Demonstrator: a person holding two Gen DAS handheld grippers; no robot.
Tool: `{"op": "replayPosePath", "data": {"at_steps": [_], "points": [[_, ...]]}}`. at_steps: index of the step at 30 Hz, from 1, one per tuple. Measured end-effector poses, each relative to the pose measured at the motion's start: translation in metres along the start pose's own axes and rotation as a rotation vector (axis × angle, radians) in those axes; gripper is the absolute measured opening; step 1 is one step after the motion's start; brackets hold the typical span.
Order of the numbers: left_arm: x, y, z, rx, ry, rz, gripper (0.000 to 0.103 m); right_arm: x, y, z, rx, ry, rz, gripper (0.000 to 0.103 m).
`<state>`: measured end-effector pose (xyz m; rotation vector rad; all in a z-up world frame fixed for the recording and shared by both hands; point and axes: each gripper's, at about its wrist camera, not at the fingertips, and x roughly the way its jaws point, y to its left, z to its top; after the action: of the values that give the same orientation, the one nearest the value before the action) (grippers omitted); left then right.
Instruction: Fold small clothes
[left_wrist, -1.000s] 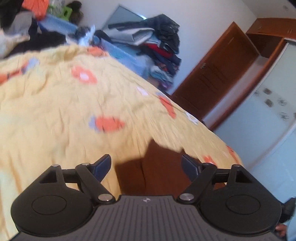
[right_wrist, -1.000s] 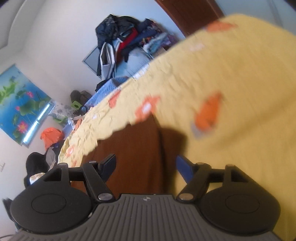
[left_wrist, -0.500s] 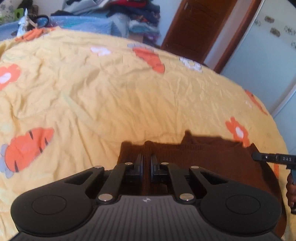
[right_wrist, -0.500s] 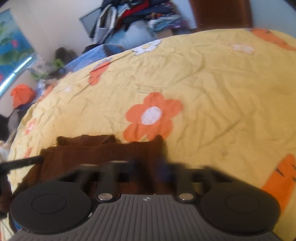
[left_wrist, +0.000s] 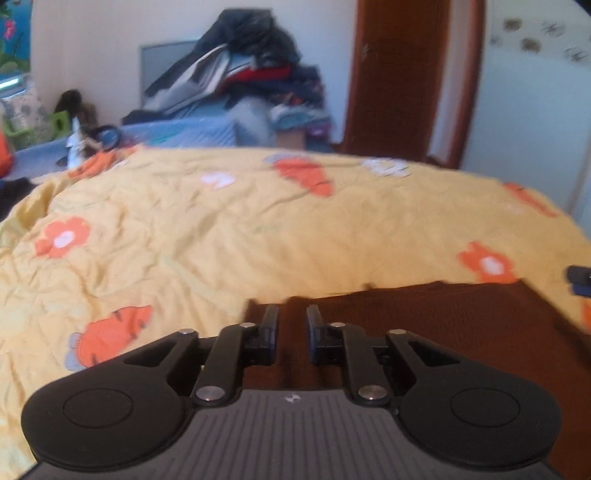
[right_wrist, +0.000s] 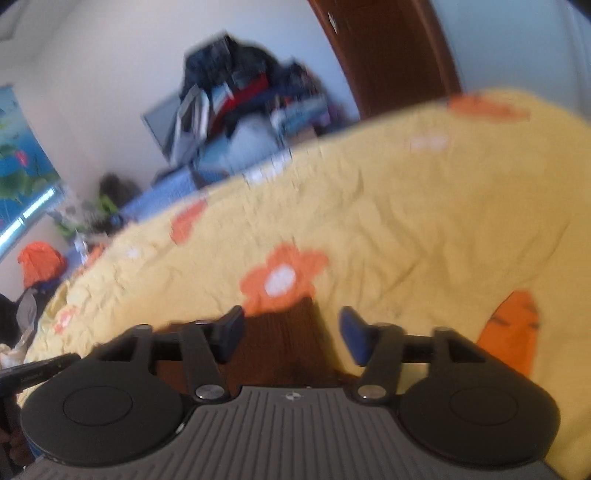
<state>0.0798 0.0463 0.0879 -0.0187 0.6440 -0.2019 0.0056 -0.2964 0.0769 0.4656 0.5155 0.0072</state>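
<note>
A small brown knit garment (left_wrist: 443, 317) lies flat on the yellow bedspread (left_wrist: 258, 229) with orange flowers and carrots. My left gripper (left_wrist: 291, 325) is over the garment's left corner, its jaws narrowly parted with a strip of brown cloth showing between them. My right gripper (right_wrist: 291, 332) is open over the garment's right corner (right_wrist: 288, 332), with the cloth lying between the spread fingers. The tip of the right gripper shows at the right edge of the left wrist view (left_wrist: 580, 277).
A pile of clothes (left_wrist: 251, 81) sits on a blue surface beyond the bed, next to a brown door (left_wrist: 402, 77). Clutter and an orange item (right_wrist: 40, 262) lie at the far left. The bedspread stretches wide ahead.
Both grippers closed on the garment's corners half a second ago. Now the right gripper has opened wide, and the left jaws have parted slightly. Both views have tilted up.
</note>
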Motion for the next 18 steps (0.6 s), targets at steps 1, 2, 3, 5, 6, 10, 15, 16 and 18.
{"op": "replayPosePath", "data": {"at_steps": [1, 2, 3, 5, 6, 10, 15, 16, 18], "points": [[-0.003, -0.009, -0.004, 0.008, 0.002, -0.028, 0.038, -0.001, 0.008, -0.004, -0.034, 0.015, -0.003, 0.072], [-0.002, -0.018, -0.008, 0.025, 0.017, -0.052, 0.045, 0.004, 0.018, -0.008, -0.076, 0.032, -0.026, 0.072], [0.003, -0.027, -0.014, 0.051, 0.036, -0.067, 0.053, 0.008, 0.027, -0.015, -0.125, 0.051, -0.05, 0.072], [0.019, -0.036, -0.03, 0.107, 0.088, -0.031, 0.054, 0.025, 0.034, -0.032, -0.186, 0.113, -0.086, 0.072], [0.029, -0.033, -0.041, 0.13, 0.125, 0.009, 0.055, 0.032, 0.032, -0.041, -0.206, 0.152, -0.099, 0.071], [0.026, -0.01, -0.058, 0.119, 0.021, -0.017, 0.067, 0.025, 0.036, -0.069, -0.429, 0.092, -0.102, 0.071], [0.002, -0.044, -0.055, 0.205, 0.044, 0.127, 0.066, 0.014, 0.061, -0.06, -0.457, 0.128, -0.201, 0.074], [-0.014, -0.052, -0.059, 0.21, 0.025, 0.099, 0.066, 0.0, 0.068, -0.061, -0.436, 0.105, -0.184, 0.075], [-0.046, -0.065, -0.072, 0.205, -0.015, -0.001, 0.066, -0.029, 0.08, -0.07, -0.416, 0.072, -0.06, 0.079]]}}
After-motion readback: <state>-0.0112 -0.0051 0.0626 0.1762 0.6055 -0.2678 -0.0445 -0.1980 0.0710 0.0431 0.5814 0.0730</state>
